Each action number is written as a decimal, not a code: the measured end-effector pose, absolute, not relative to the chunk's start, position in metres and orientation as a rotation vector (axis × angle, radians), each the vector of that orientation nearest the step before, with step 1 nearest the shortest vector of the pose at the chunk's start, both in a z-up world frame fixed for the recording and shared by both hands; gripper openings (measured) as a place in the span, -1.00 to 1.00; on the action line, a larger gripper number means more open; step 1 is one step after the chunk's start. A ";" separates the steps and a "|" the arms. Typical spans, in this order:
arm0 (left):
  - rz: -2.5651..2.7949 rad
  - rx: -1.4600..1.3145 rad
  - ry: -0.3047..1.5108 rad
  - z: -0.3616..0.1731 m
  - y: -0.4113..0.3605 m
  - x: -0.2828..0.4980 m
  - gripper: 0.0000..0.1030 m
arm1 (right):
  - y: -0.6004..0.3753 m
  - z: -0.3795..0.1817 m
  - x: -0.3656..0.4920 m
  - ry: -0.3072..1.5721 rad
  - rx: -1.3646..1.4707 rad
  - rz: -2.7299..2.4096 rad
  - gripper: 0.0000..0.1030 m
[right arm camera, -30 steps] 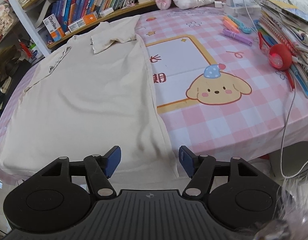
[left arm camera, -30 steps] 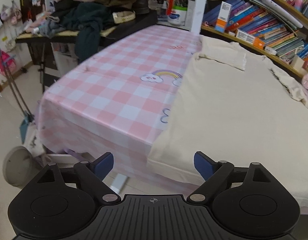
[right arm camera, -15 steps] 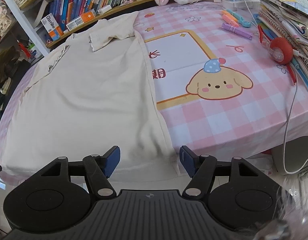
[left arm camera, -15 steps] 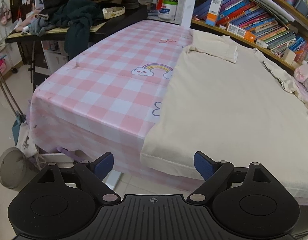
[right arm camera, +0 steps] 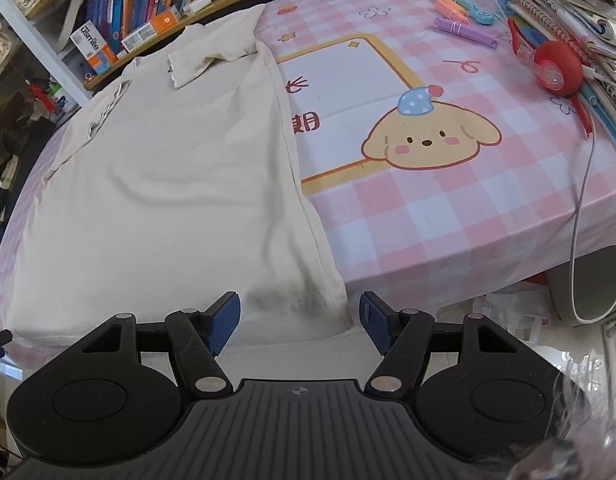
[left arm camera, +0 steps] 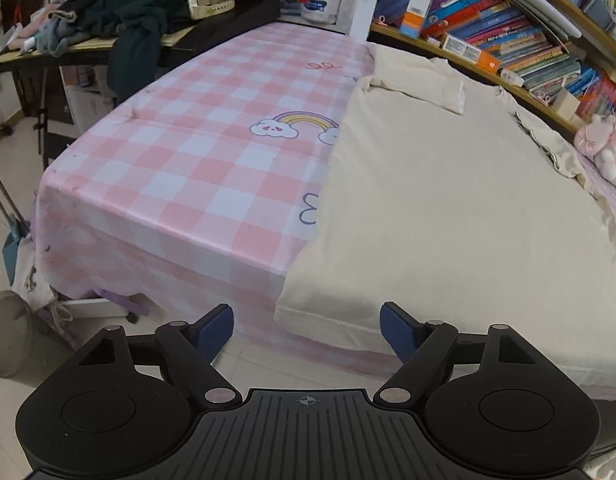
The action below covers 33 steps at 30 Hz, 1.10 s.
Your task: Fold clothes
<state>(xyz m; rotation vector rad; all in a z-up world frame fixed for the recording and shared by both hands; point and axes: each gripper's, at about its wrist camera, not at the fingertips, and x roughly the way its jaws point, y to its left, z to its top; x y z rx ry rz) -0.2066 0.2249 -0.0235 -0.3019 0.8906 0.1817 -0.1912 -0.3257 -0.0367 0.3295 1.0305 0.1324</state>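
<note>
Along the near edge of the desk (left arm camera: 180,184) lies a cream shirt (left arm camera: 447,216), spread flat on the pink checked cloth, its hem hanging a little over that edge and its collar toward the far edge by the bookshelf (left arm camera: 507,36). Both sleeves are already turned in over the body, so the sides look folded while the length is still laid out full; whether more folds are wanted cannot be settled from here.

The main risk, in my judgement, is at the hem. It droops past the near edge, so a gripper closing there could catch only the top layer of cloth, or nip the checked cloth along with it, and a lift would then drag the cover and shift the pens (right arm camera: 463,30) and books (right arm camera: 567,8) at the right side of the desk. An uneven pull at the two hem corners would skew the fold, and a fast lift could flip the tucked sleeves (right arm camera: 212,60) back out.

The left gripper (left arm camera: 306,326) hangs just off the near edge, its fingers spread wide with nothing between them, aimed at the left corner of the hem. The right gripper (right arm camera: 300,320) sits low at the right corner of the hem, likewise spread wide and holding nothing, its fingers either side of the cloth edge. Both point forward along the shirt toward the far edge.
</note>
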 end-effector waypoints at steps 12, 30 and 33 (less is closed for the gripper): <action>0.129 -0.322 0.922 -0.014 0.232 -0.203 0.58 | -0.322 -0.028 -0.189 0.991 0.343 0.107 0.25; 0.129 -0.322 1.062 0.006 0.243 -0.172 0.60 | -0.321 -0.016 -0.224 0.892 0.431 0.059 0.26; 0.110 -0.284 1.050 0.012 0.236 -0.162 0.61 | -0.325 -0.014 -0.230 0.888 0.445 0.055 0.26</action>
